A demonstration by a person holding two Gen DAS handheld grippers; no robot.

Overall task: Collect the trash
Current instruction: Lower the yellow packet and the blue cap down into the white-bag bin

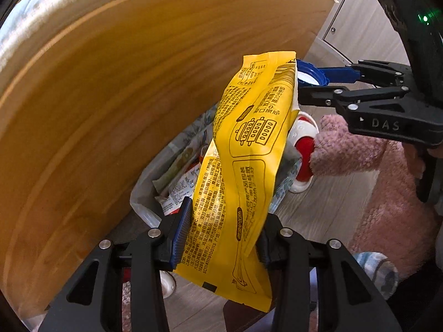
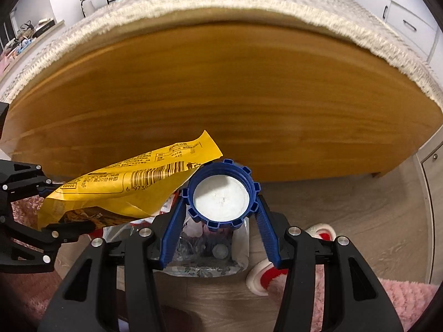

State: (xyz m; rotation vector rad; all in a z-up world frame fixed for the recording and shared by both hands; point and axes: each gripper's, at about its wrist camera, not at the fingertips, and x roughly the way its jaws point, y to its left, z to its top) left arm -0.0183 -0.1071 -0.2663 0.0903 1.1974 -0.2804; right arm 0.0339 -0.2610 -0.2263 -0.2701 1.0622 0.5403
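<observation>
My left gripper (image 1: 221, 232) is shut on a yellow snack wrapper (image 1: 249, 149), which sticks up between the blue pads. From the right wrist, that wrapper (image 2: 133, 188) reaches in from the left, held by the left gripper (image 2: 55, 207). My right gripper (image 2: 221, 207) is shut on a blue ridged bottle cap (image 2: 221, 193) with a white inside. In the left wrist view the cap (image 1: 308, 73) and the right gripper (image 1: 318, 85) show at the upper right. Below both hangs a clear trash bag (image 2: 210, 251) with wrappers inside, also visible as the bag (image 1: 177, 177) behind the wrapper.
A wooden bed board (image 2: 221, 96) with a fringed cover (image 2: 249, 2) rises straight ahead. Red and white slippers (image 2: 265, 274) and a pink fluffy rug (image 1: 387, 207) lie on the wood floor (image 2: 346, 221). White cabinets (image 2: 409, 22) stand at the right.
</observation>
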